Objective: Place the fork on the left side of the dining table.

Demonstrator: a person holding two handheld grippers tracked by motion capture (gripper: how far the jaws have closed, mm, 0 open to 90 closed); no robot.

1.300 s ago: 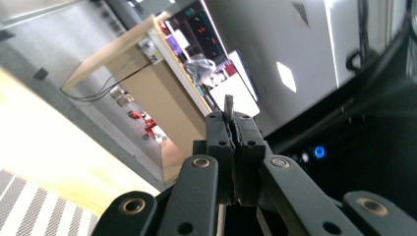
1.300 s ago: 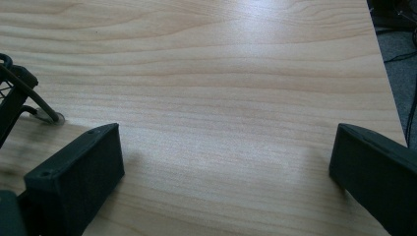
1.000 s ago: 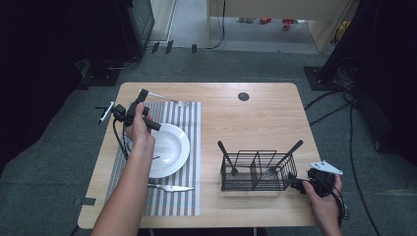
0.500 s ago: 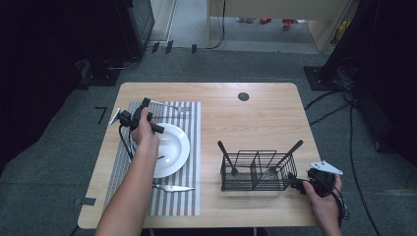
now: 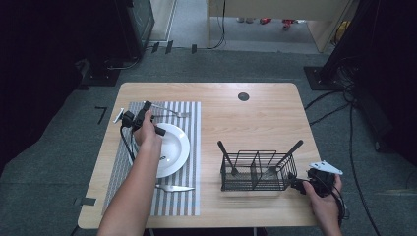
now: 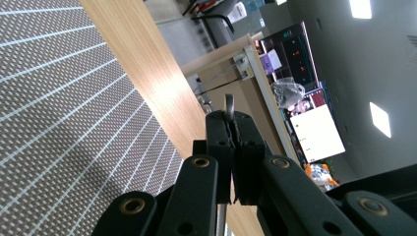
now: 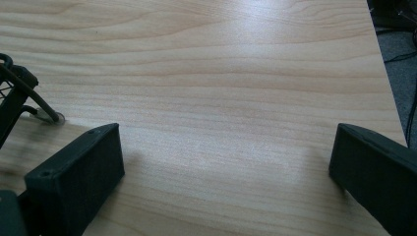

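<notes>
A fork (image 5: 169,112) lies along the far end of the striped placemat (image 5: 189,196), beyond the white plate (image 5: 173,147). My left gripper (image 5: 146,106) is shut on its handle end. In the left gripper view its jaws (image 6: 232,147) pinch a thin metal strip (image 6: 229,104) low over the placemat (image 6: 59,108). My right gripper (image 5: 296,185) rests at the table's front right, beside the black wire basket (image 5: 255,172). Its jaws stand wide apart over bare wood (image 7: 226,162).
A knife (image 5: 175,188) lies on the placemat in front of the plate. Two dark-handled utensils (image 5: 223,150) lean in the wire basket. A round black grommet (image 5: 243,96) sits near the table's far edge. The basket's corner (image 7: 17,93) shows left of the right jaws.
My left gripper has sunk with the fork, from above the plate's far side down to the placemat. The right gripper has stayed where it was.
</notes>
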